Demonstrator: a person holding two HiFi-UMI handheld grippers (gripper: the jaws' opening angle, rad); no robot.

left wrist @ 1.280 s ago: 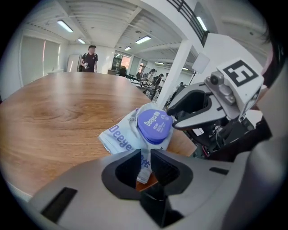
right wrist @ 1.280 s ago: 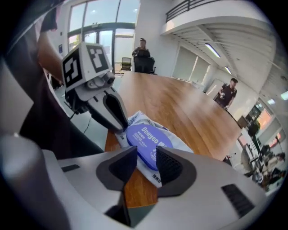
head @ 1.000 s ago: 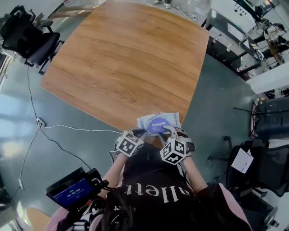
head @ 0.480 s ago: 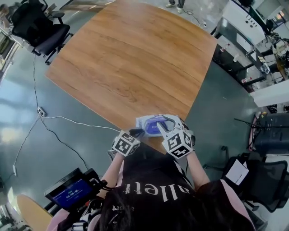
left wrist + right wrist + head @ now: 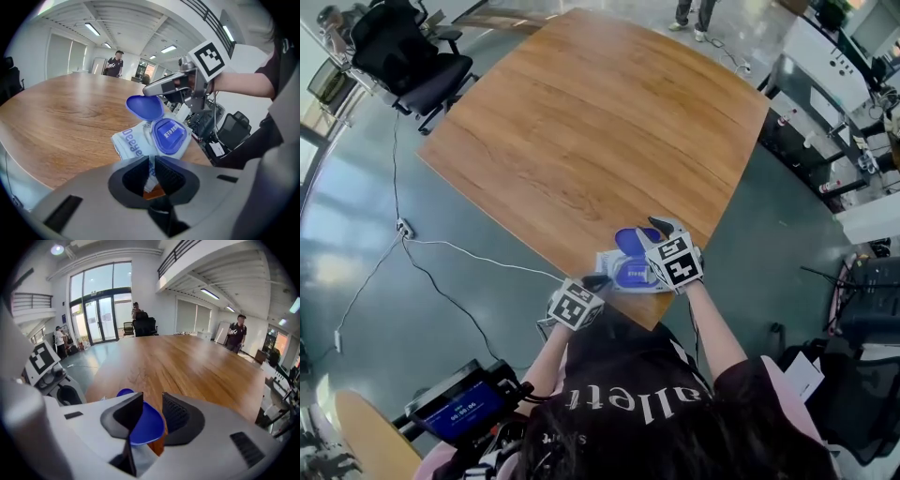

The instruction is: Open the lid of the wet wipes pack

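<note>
In the head view, the blue oval hard-plastic lid [image 5: 630, 241], shut a second ago, is now standing flipped up toward 12 o'clock from the white soft-film wet wipes pack [image 5: 623, 274]. I judge the opening to be nearly done. The pack is lying at the 6 o'clock corner of the brown wood-grain tabletop [image 5: 581, 122], with the left hand-held gripper [image 5: 598, 279] reaching in from 7 o'clock and the right hand-held gripper [image 5: 659, 225] coming in from 3 o'clock. In the left gripper view, the left hand-held gripper [image 5: 152, 164] is closing its ribbed dark jaws almost fully on the pack's crinkled near edge, pinning the pack [image 5: 133, 143] down. The glossy, slightly domed lid [image 5: 145, 107] is rising at 12 o'clock above its matching blue base ring [image 5: 168, 135]. In the right gripper view, the right hand-held gripper [image 5: 150, 411] is keeping its jaws narrowly parted around the smooth lid [image 5: 145, 427], apparently pinching its rim and carrying it upward over the tabletop [image 5: 187, 362].
</note>
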